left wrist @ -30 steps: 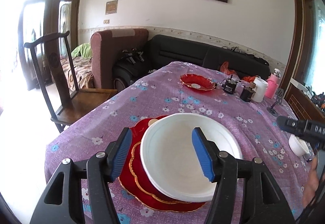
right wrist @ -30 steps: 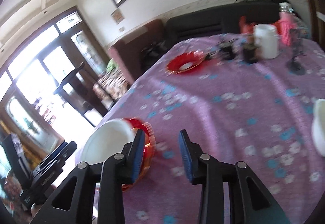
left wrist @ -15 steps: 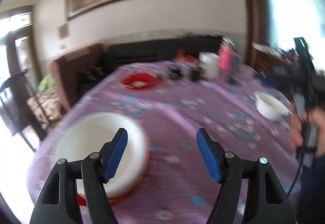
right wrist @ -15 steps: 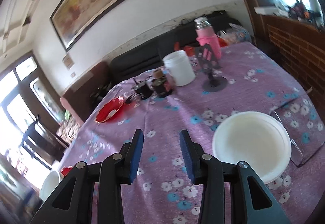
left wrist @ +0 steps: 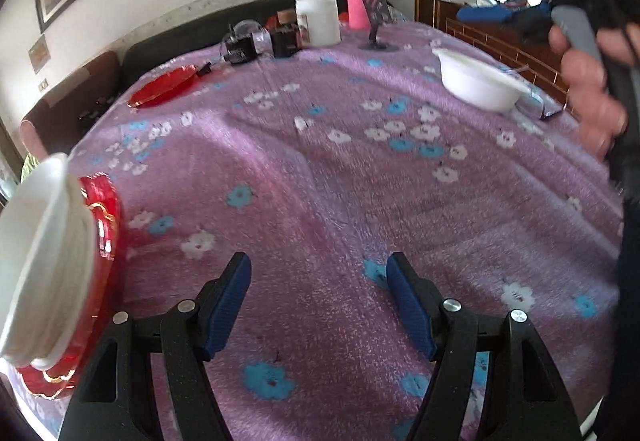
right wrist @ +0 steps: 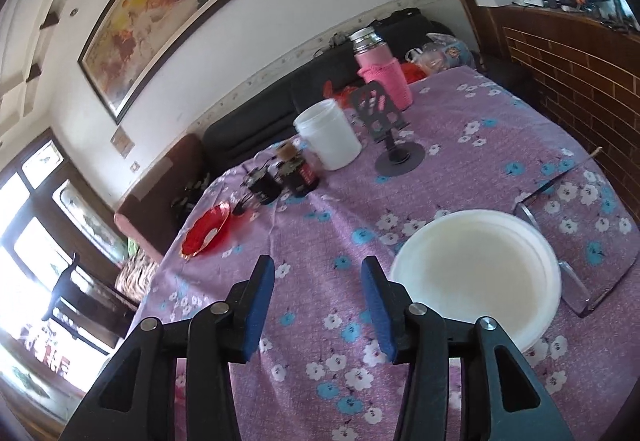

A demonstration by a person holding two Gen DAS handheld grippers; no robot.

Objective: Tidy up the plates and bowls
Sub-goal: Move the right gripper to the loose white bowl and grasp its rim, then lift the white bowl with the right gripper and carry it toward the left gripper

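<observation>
A stack of white bowls [left wrist: 44, 257] sits on red gold-rimmed plates [left wrist: 104, 217] at the left edge of the left wrist view. My left gripper [left wrist: 318, 301] is open and empty over bare cloth, to the right of that stack. A single white bowl [right wrist: 480, 273] sits just right of my right gripper [right wrist: 318, 301], which is open and empty; the bowl also shows in the left wrist view [left wrist: 480, 85]. A small red plate [right wrist: 206, 231] lies further back on the left, also seen in the left wrist view [left wrist: 164, 91].
A purple flowered tablecloth [right wrist: 460, 169] covers the table. At the far end stand a white jar [right wrist: 328, 137], a pink bottle [right wrist: 382, 75], dark jars [right wrist: 298, 171] and a phone stand [right wrist: 394, 147]. A clear tray [right wrist: 576, 241] lies beside the bowl. A brick wall [right wrist: 580, 69] is on the right.
My left gripper swung right, away from the stack, which slid to the view's left edge. My right gripper swung right and closed in on the single white bowl. Both stayed open.
</observation>
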